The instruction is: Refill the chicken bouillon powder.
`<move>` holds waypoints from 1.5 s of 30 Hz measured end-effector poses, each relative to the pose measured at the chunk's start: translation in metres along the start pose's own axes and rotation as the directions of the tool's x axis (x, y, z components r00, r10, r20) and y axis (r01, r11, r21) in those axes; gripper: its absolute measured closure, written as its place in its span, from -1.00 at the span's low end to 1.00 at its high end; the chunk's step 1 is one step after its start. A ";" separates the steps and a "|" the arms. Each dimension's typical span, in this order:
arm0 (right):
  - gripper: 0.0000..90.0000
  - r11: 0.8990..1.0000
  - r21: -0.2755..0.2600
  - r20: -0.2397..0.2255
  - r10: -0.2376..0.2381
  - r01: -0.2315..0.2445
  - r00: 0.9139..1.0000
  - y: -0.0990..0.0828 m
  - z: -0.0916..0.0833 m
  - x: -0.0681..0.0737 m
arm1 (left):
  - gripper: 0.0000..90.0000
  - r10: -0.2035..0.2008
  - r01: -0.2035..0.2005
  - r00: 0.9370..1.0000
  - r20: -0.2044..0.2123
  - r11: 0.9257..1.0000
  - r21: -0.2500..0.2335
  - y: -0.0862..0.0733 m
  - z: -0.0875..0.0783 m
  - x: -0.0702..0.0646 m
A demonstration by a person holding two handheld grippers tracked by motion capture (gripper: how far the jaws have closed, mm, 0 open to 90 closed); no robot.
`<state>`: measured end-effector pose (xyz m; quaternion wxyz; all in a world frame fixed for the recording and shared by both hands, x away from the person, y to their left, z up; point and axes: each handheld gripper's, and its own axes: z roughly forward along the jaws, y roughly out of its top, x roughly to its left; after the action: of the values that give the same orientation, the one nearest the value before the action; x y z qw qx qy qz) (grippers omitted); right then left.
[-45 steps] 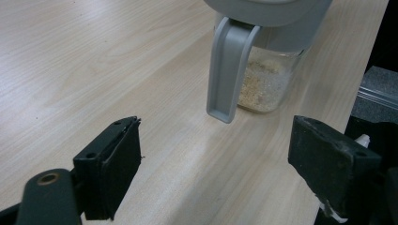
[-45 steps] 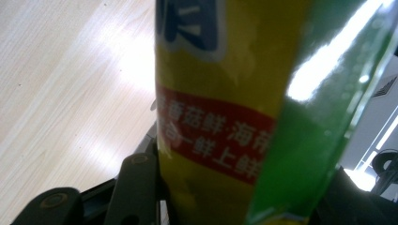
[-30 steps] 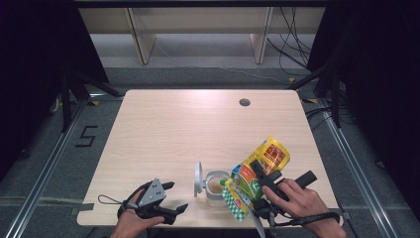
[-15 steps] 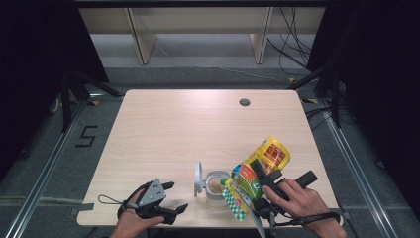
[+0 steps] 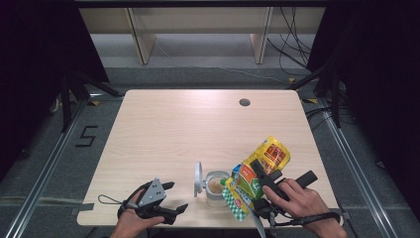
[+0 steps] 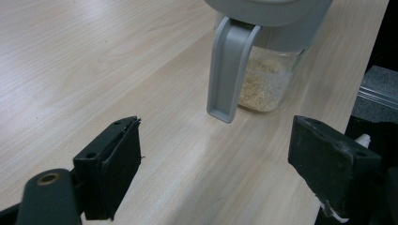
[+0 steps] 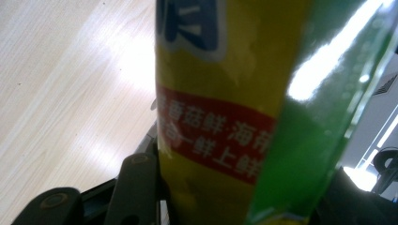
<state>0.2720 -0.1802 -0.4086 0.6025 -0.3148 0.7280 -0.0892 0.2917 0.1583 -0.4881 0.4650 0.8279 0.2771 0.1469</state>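
A yellow and green seasoning pouch [image 5: 265, 157] is tilted over a clear jar [image 5: 216, 187] near the table's front edge. My right gripper [image 5: 256, 174] is shut on the pouch. In the right gripper view the pouch [image 7: 220, 108] stands between both jaws, close to the lens. The jar's grey lid [image 5: 198, 178] is flipped open to its left, and pale granules lie in the bottom [image 6: 263, 86]. My left gripper [image 5: 168, 198] rests at the front left, open and empty. Its jaws point at the jar and its grey lid flap [image 6: 227, 70] from a short distance.
The light wooden table [image 5: 188, 124] has a round cable hole [image 5: 244, 102] at the back right. The jar and pouch stand close to the front edge [image 5: 208, 224]. Beyond the table are grey floor, shelf legs and cables.
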 end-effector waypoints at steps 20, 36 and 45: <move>0.29 1.000 0.013 -0.009 0.004 -0.004 1.000 -0.001 -0.001 0.001 | -0.63 -0.013 0.013 1.000 0.008 1.000 -0.014 0.000 0.000 -0.001; 0.29 1.000 0.004 0.009 -0.012 0.012 1.000 -0.002 -0.001 -0.001 | -0.63 -0.016 0.016 1.000 0.008 1.000 -0.014 0.000 0.000 -0.001; 0.29 1.000 -0.001 0.007 -0.009 0.009 1.000 -0.002 -0.001 -0.001 | -0.63 -0.009 0.009 1.000 0.005 1.000 -0.010 0.000 0.000 -0.001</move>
<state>0.2716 -0.1816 -0.4065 0.6044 -0.3186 0.7246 -0.0903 0.2911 0.1579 -0.4881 0.4706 0.8245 0.2791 0.1441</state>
